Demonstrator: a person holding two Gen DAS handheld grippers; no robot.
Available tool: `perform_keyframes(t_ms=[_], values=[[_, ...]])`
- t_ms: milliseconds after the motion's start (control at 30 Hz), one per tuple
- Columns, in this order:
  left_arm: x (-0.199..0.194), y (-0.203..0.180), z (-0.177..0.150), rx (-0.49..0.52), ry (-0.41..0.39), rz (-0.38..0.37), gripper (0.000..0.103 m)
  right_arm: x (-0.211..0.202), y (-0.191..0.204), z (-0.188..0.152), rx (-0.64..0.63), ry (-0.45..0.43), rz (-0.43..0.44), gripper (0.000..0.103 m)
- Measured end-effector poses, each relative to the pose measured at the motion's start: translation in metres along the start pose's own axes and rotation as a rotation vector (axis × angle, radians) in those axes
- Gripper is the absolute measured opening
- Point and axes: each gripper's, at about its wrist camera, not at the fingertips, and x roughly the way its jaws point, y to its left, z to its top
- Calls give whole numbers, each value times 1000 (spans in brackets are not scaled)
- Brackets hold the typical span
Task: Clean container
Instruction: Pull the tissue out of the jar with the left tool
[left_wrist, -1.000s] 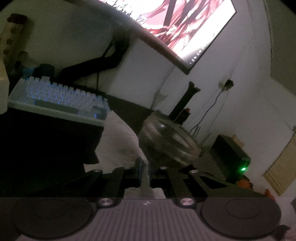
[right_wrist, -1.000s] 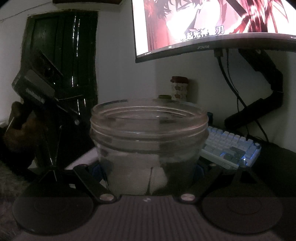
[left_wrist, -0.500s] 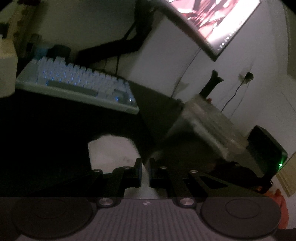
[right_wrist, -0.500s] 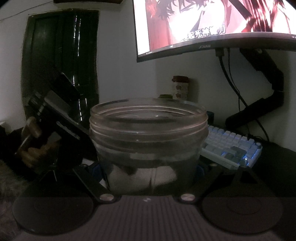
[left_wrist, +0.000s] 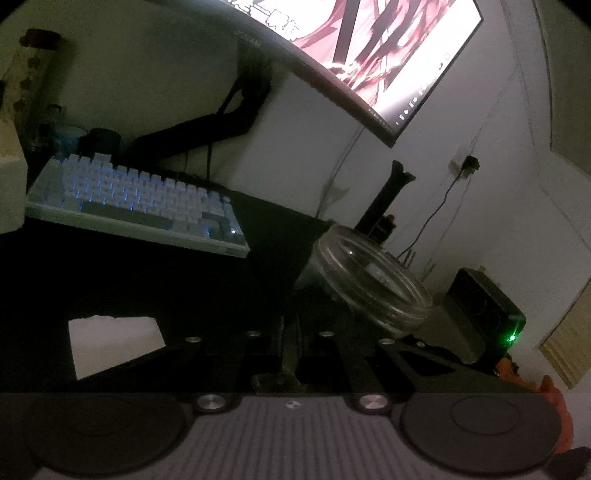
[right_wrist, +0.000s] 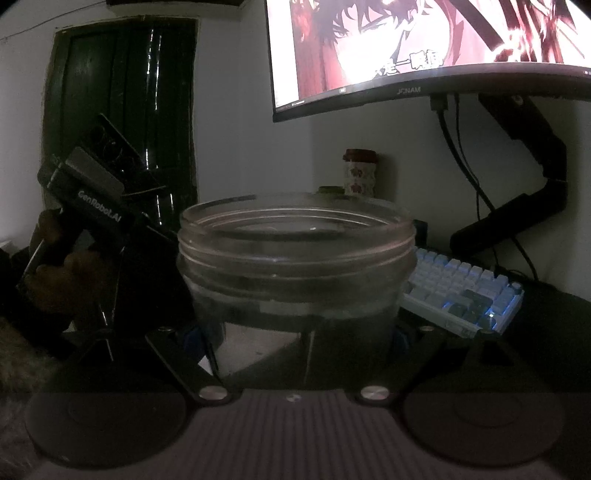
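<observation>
A clear glass jar (right_wrist: 295, 273) with a wide open mouth is held upright between my right gripper's (right_wrist: 295, 332) jaws. It also shows in the left wrist view (left_wrist: 369, 280), to the right of my left gripper (left_wrist: 290, 332). The left gripper's jaws stand nearly together with a narrow gap, with a dark crumpled bit low between them; what it is I cannot tell. A white tissue (left_wrist: 114, 343) lies flat on the dark desk, left of the left gripper. The left gripper (right_wrist: 85, 206) shows in the right wrist view, left of the jar.
A backlit white keyboard (left_wrist: 136, 206) lies on the desk behind. A curved monitor (right_wrist: 424, 48) hangs above on a black arm (right_wrist: 524, 192). A patterned cup (right_wrist: 360, 171) stands by the wall. A black box with a green light (left_wrist: 484, 314) sits at the right.
The white tissue has left the jar and the left gripper's jaws; it now lies on the desk. The left gripper has drawn back from the jar. The right gripper keeps the jar still.
</observation>
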Motion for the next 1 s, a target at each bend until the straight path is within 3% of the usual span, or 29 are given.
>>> perform_keyframes(t_ms=[200,267,333,367,500,733,767,833,1000], values=[[5,-2,0,54,-5,124,6,1,1,0,-4,-2,-7,92],[5,-3,0,77,-19,175,23,2,1,-1,0,-3,-14,92],[4,-5,-1,95,-44,234,80,4,1,-1,5,6,-17,92],[3,-6,-1,106,-62,260,84,6,2,-1,3,15,-23,91],[-4,-12,2,185,-71,338,84,12,8,-1,28,39,-75,90],[0,-4,-6,206,7,427,84,22,20,0,174,50,-239,89],[1,-2,-7,206,18,444,80,24,21,0,190,46,-264,89],[7,7,-8,178,54,459,56,27,25,0,226,37,-312,90],[20,34,-13,66,115,455,26,34,25,2,328,4,-410,89]])
